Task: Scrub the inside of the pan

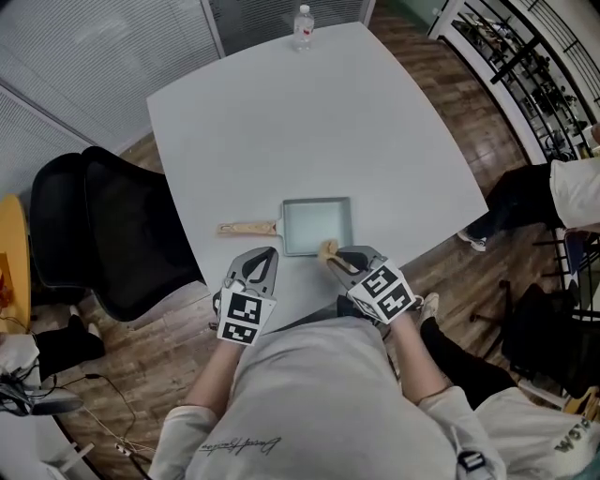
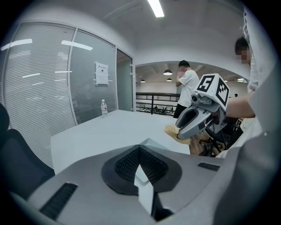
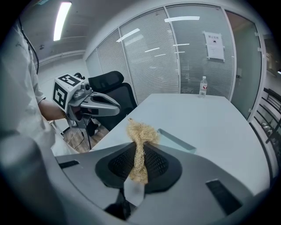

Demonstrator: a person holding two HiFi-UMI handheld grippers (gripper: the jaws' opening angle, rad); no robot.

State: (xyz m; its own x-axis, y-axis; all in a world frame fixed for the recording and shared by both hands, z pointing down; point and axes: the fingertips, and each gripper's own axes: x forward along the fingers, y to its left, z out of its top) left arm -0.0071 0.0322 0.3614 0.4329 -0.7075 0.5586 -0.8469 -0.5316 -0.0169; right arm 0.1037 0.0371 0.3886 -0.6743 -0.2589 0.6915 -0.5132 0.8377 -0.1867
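A black office chair (image 1: 112, 234) is seen left of the white table (image 1: 281, 122). The left gripper (image 1: 268, 253) is held over the table's near edge, its jaws fully closed with nothing between them, just short of the wooden handle (image 1: 248, 228), which is pointed left. A water bottle (image 1: 303, 26) is stood at the far edge. The square pan (image 1: 317, 223) is set flat near the near edge. A straw-coloured fibre scrubber (image 1: 328, 248) is held at the pan's near rim and is clamped by the right gripper (image 1: 337, 262), whose jaws are closed on its stem.
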